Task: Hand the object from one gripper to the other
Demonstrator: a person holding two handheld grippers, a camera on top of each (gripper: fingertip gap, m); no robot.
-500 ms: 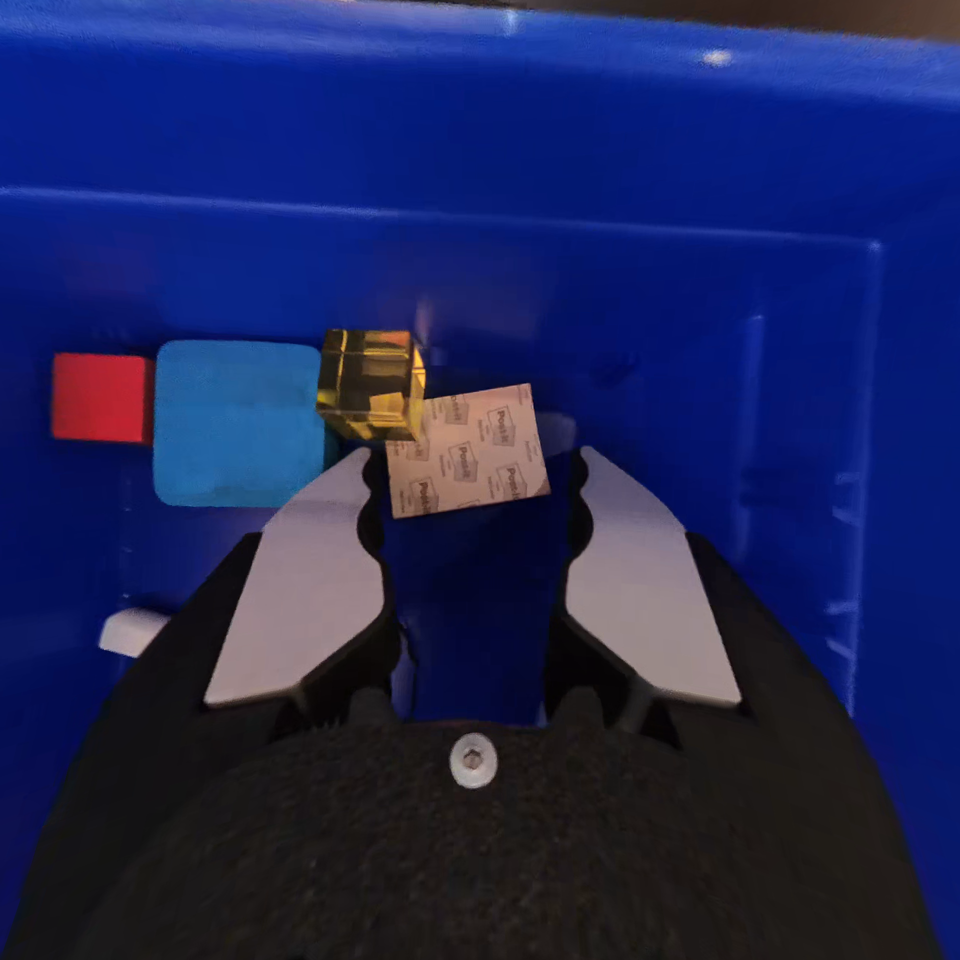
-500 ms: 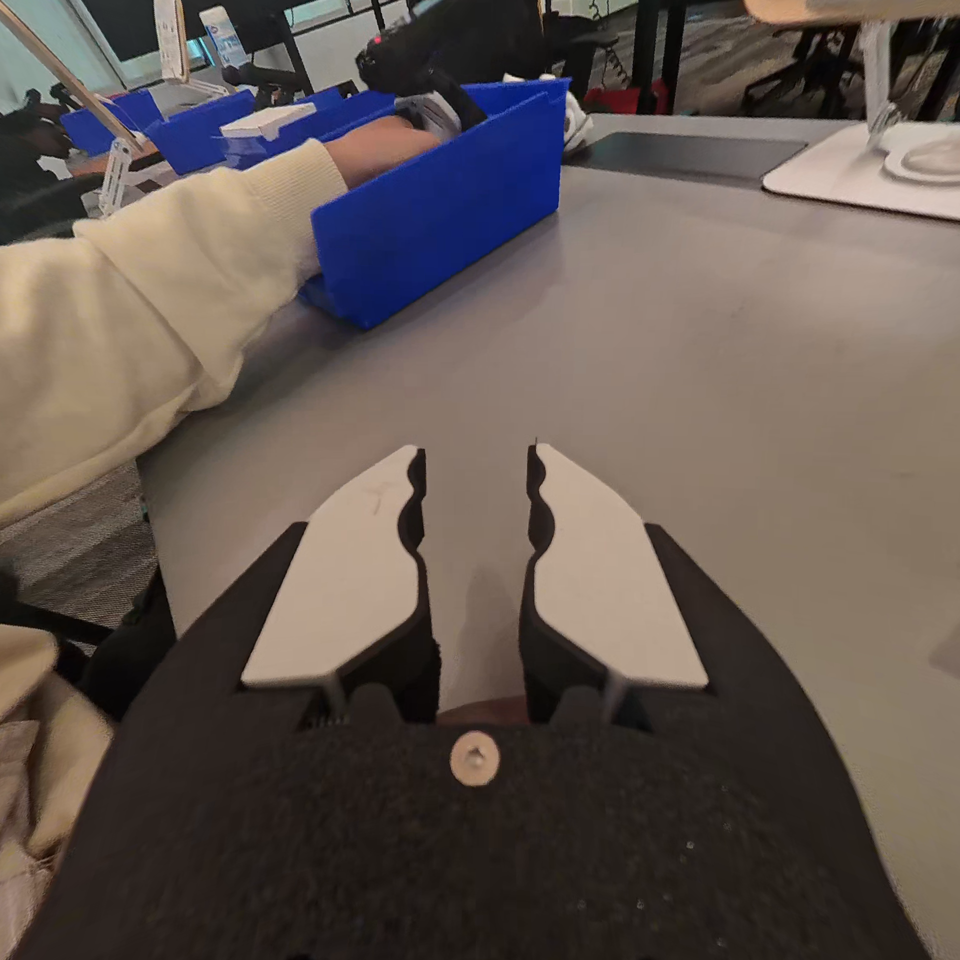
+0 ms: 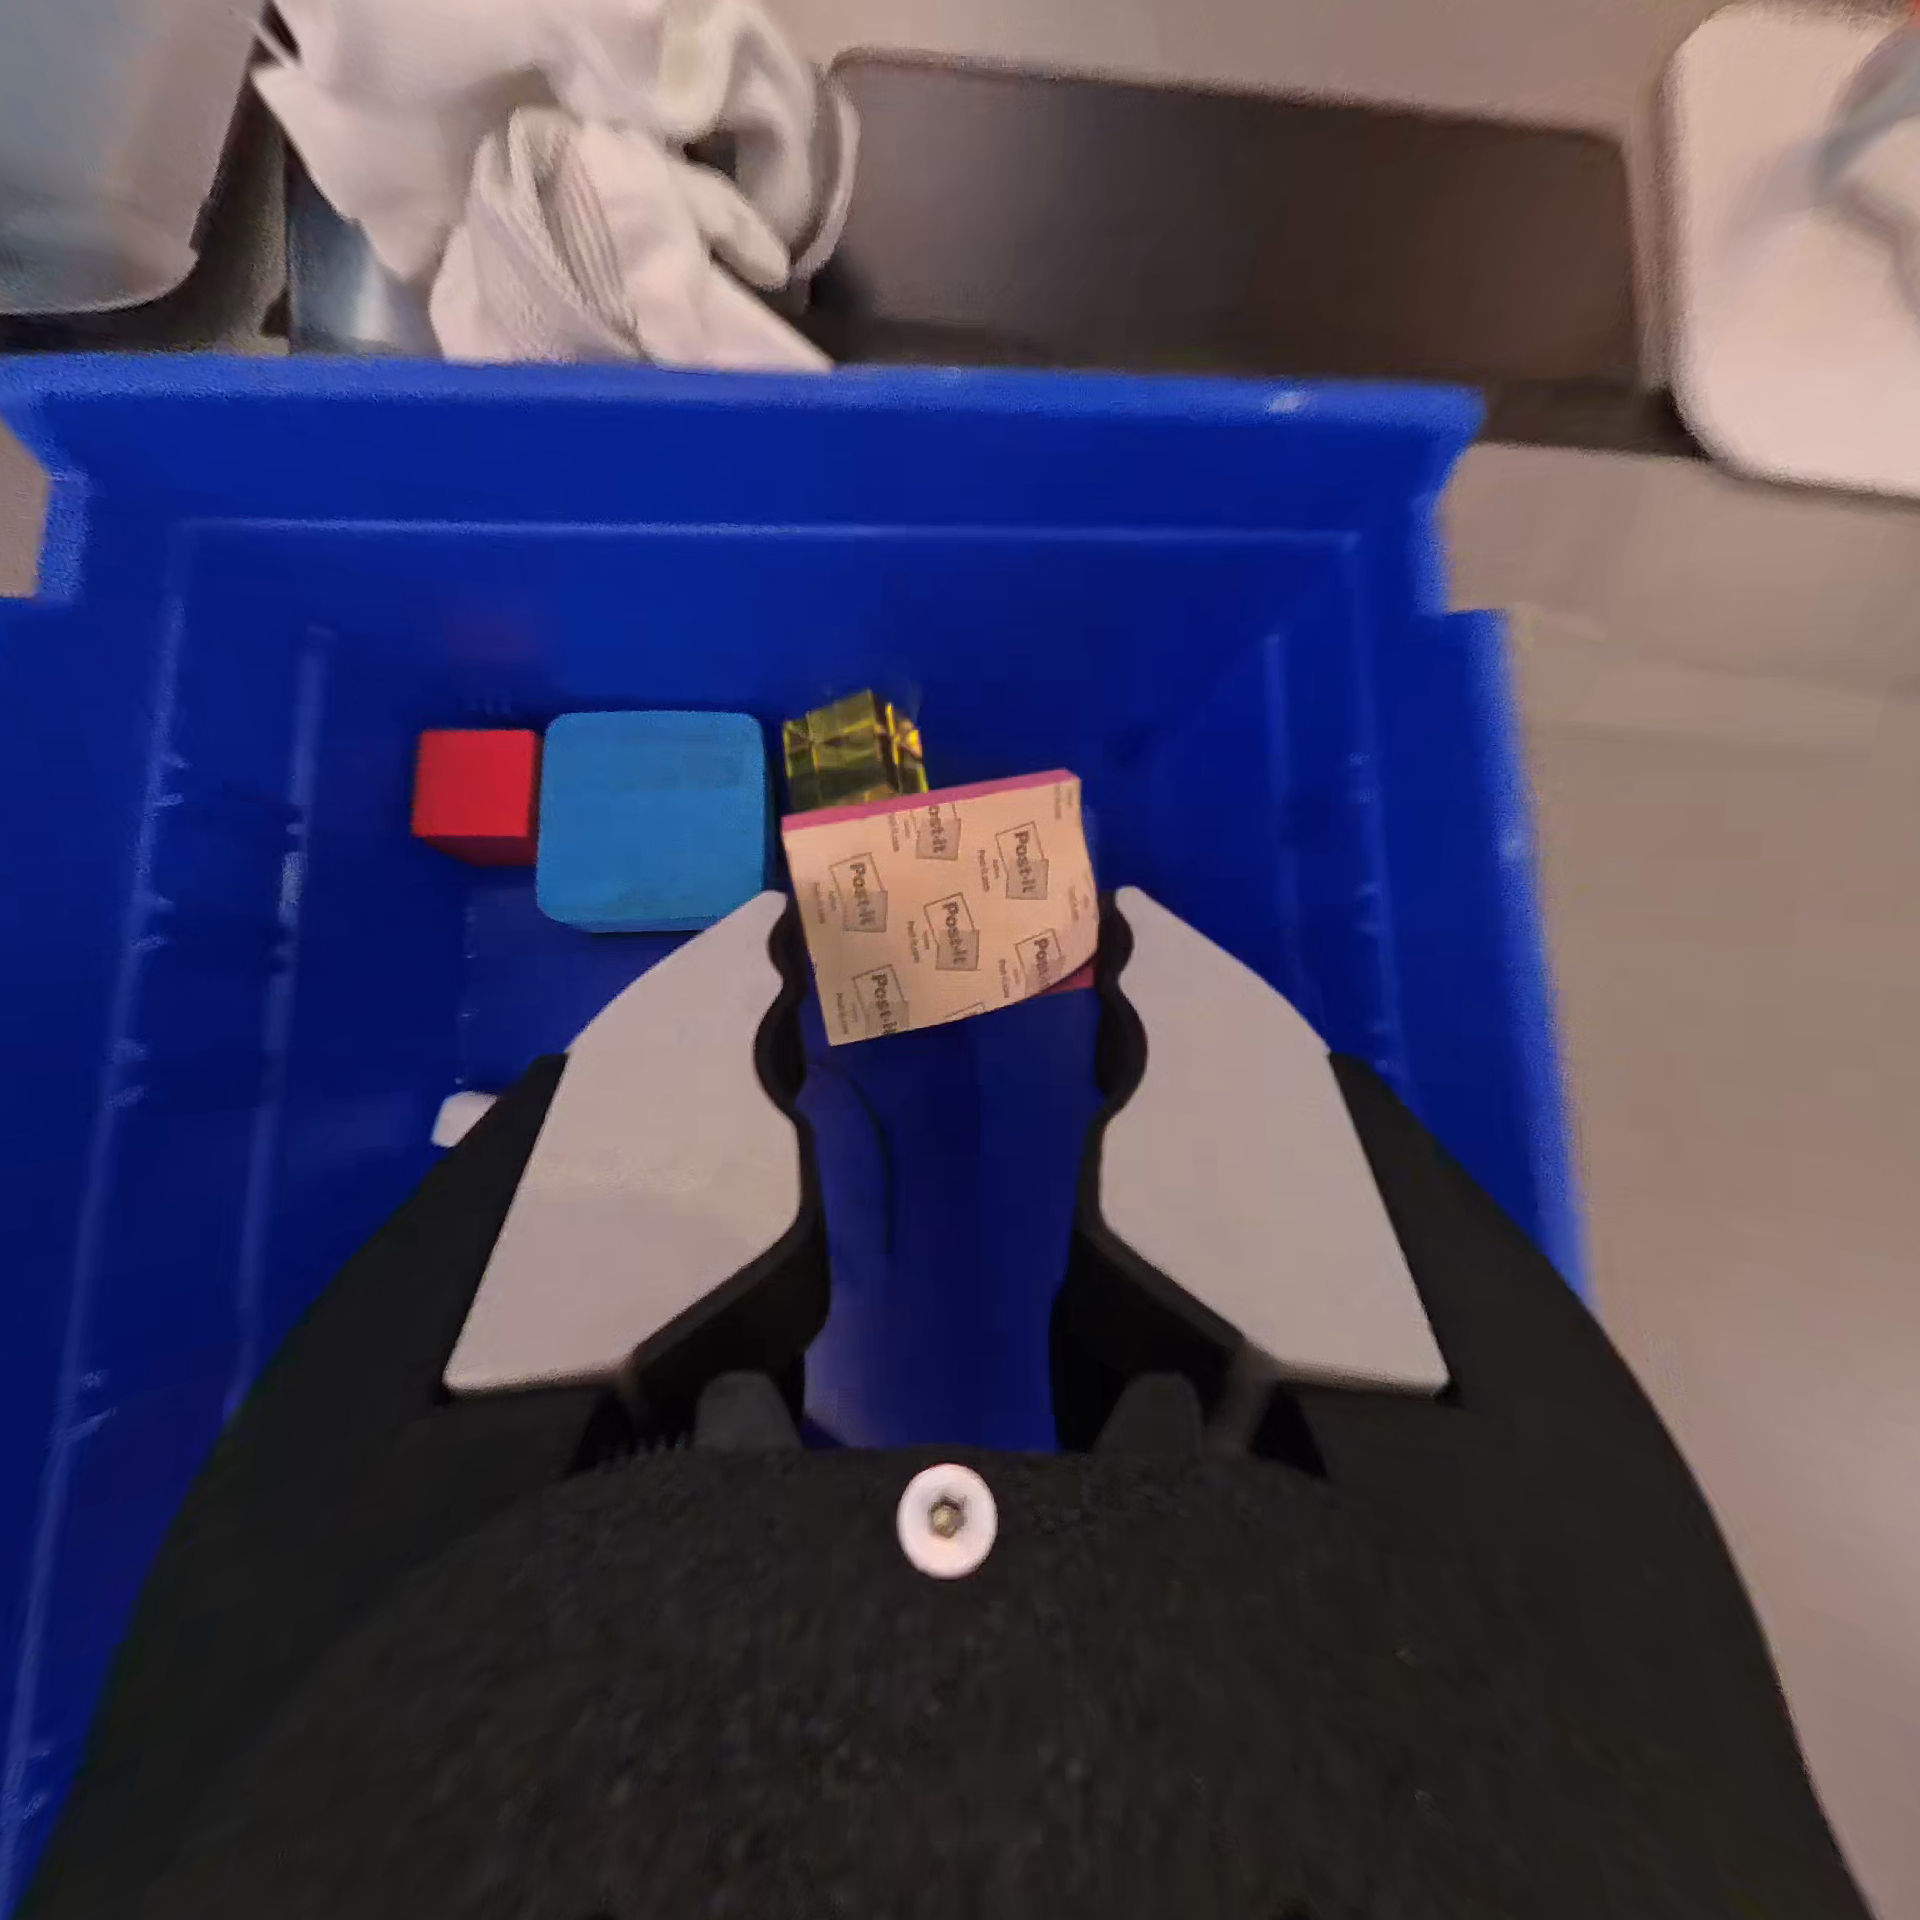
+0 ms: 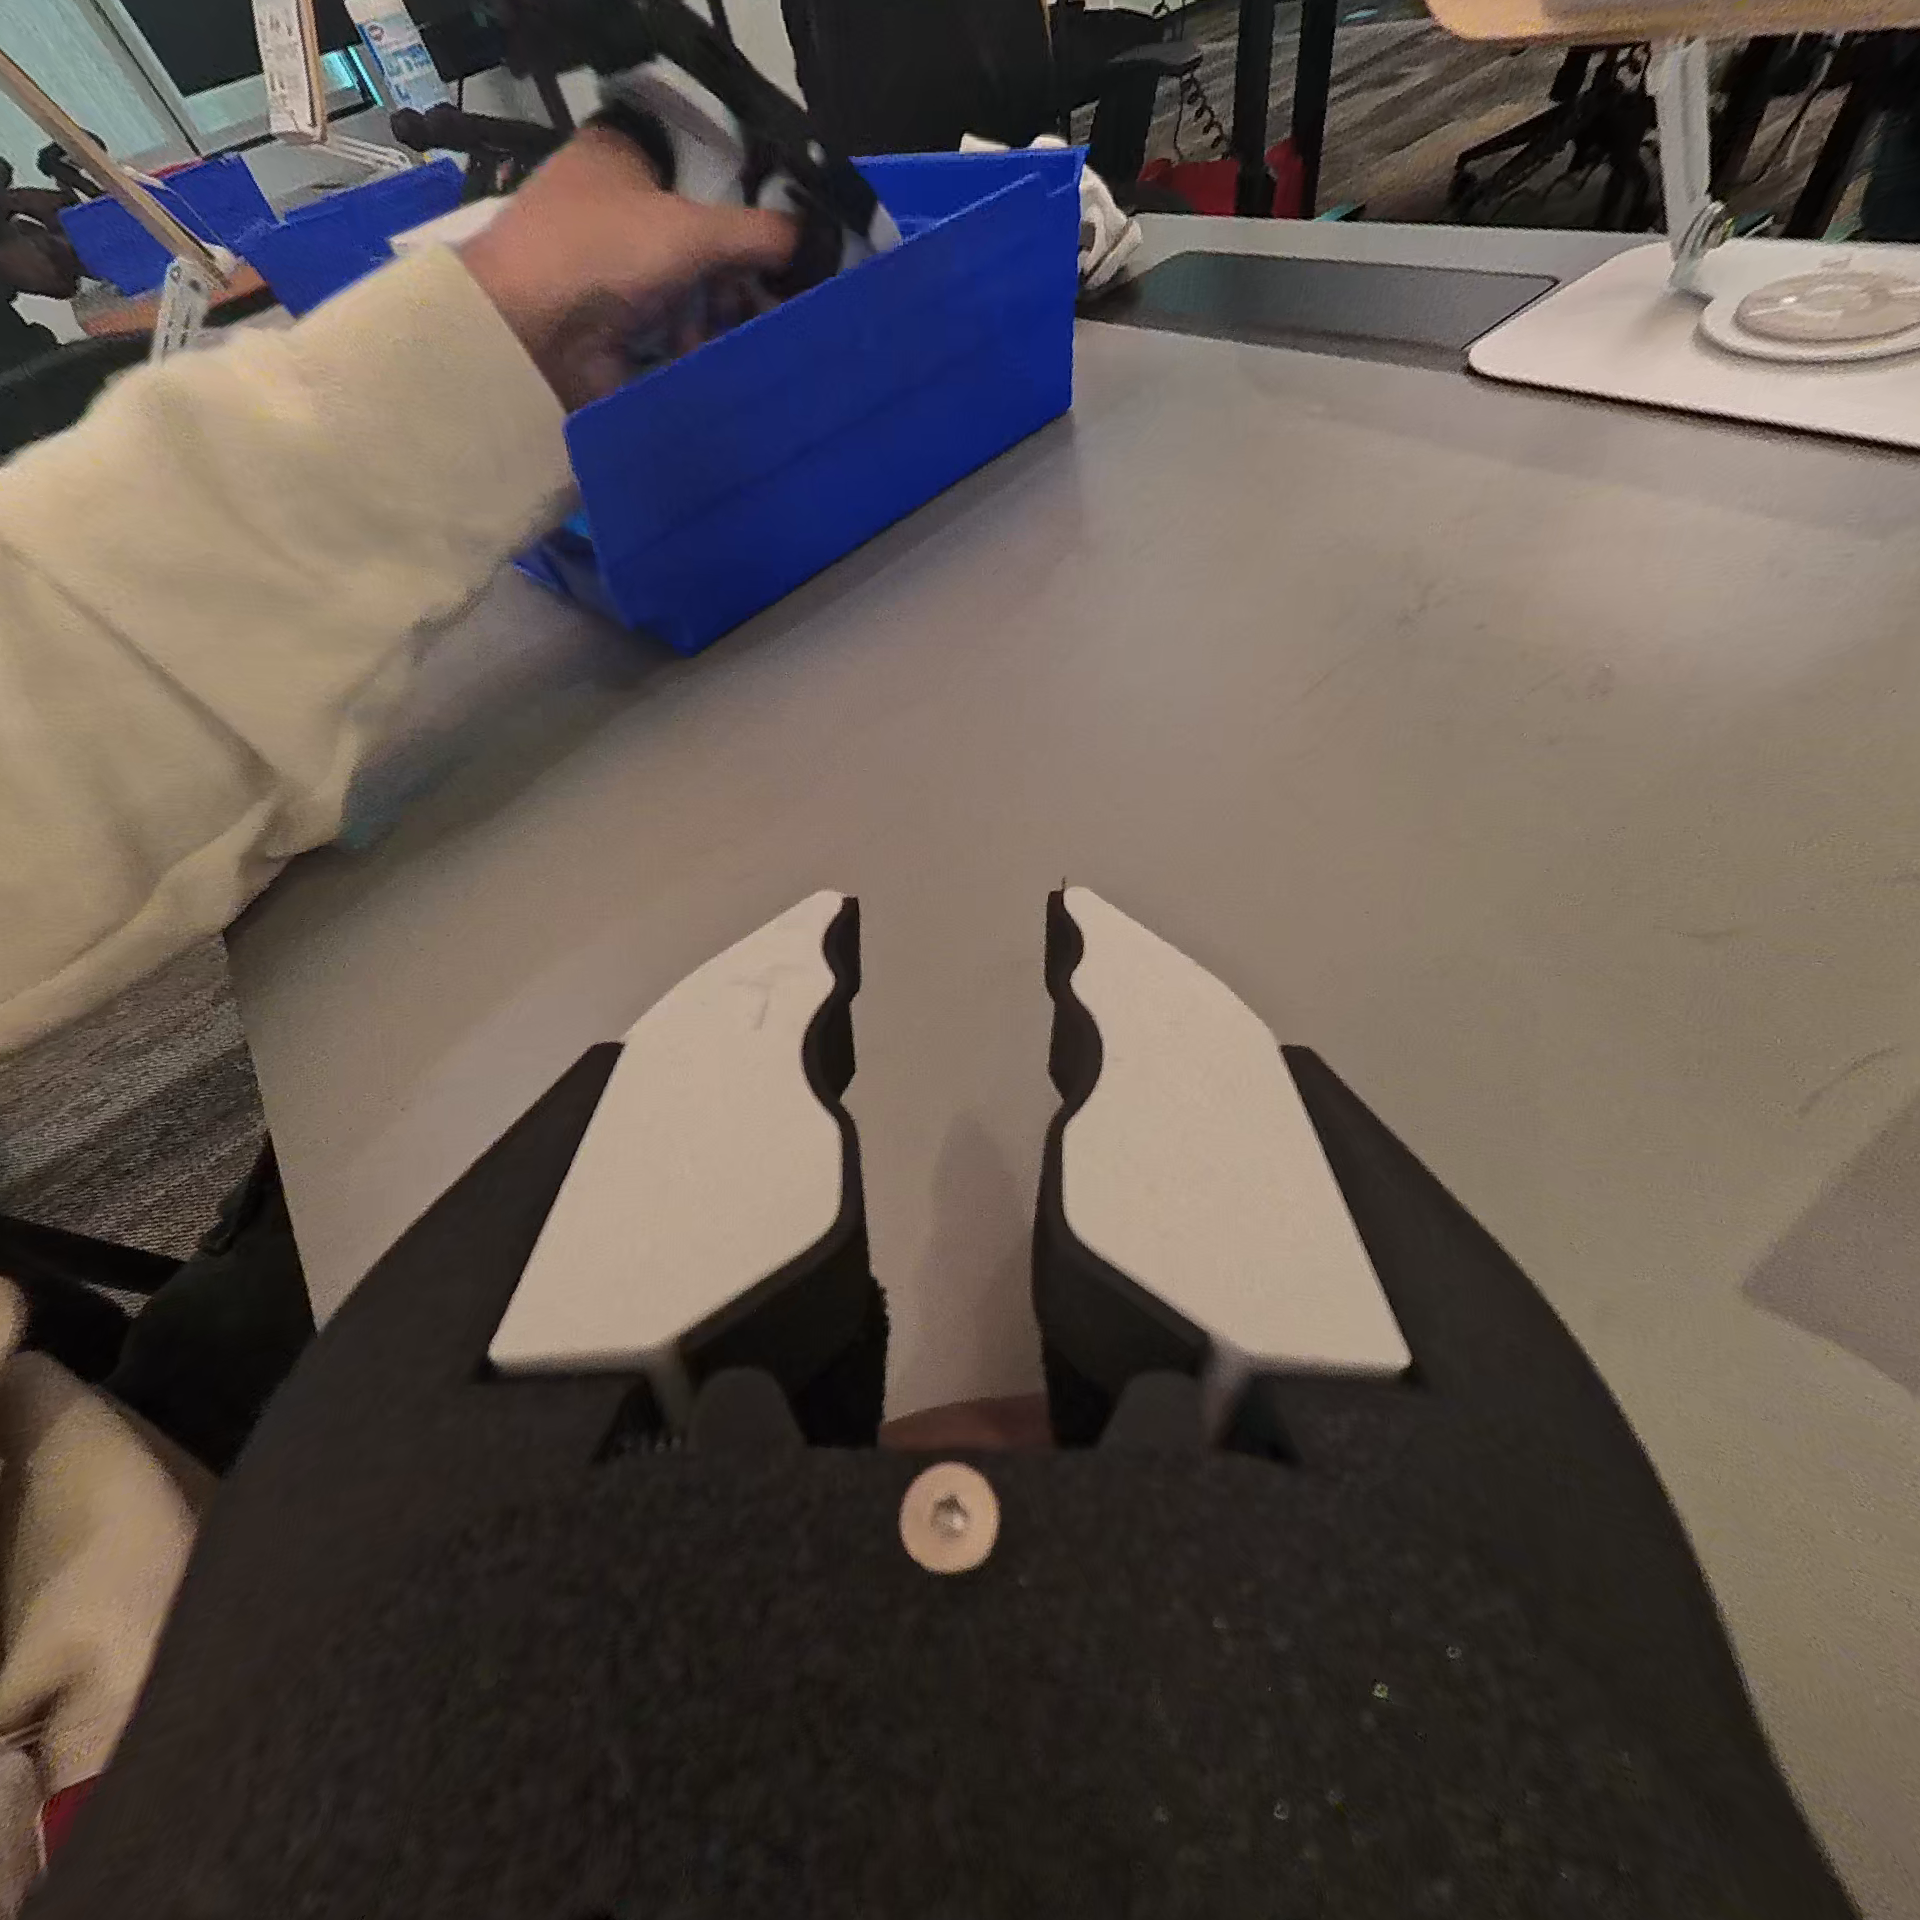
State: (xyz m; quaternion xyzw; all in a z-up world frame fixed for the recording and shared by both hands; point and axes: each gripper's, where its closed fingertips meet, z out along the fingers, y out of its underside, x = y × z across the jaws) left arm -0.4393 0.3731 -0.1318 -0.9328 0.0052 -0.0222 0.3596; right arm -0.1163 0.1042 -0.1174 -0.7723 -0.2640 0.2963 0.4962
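Note:
My left gripper is shut on a sticky-note pad, tan-backed with a pink edge, held by its sides and lifted above the floor of a blue bin. Below it in the bin lie a yellow clear cube, a light blue block and a red block. My right gripper is open and empty, low over the grey table. In the right wrist view a cream sleeve and hand reach into the bin, and the left gripper there is blurred.
White cloth lies behind the bin. A dark mat and a white pad with a stand sit at the table's far right. More blue bins stand far left. The table's left edge is near. Spacing between my two grippers at the tips: around 40 cm. My left tips are roughly 6 cm from the light blue block.
My left gripper has narrowed onto the pad and risen with it; the blocks now look smaller and lower, and the bin's rim has come into view. My right gripper has not moved.

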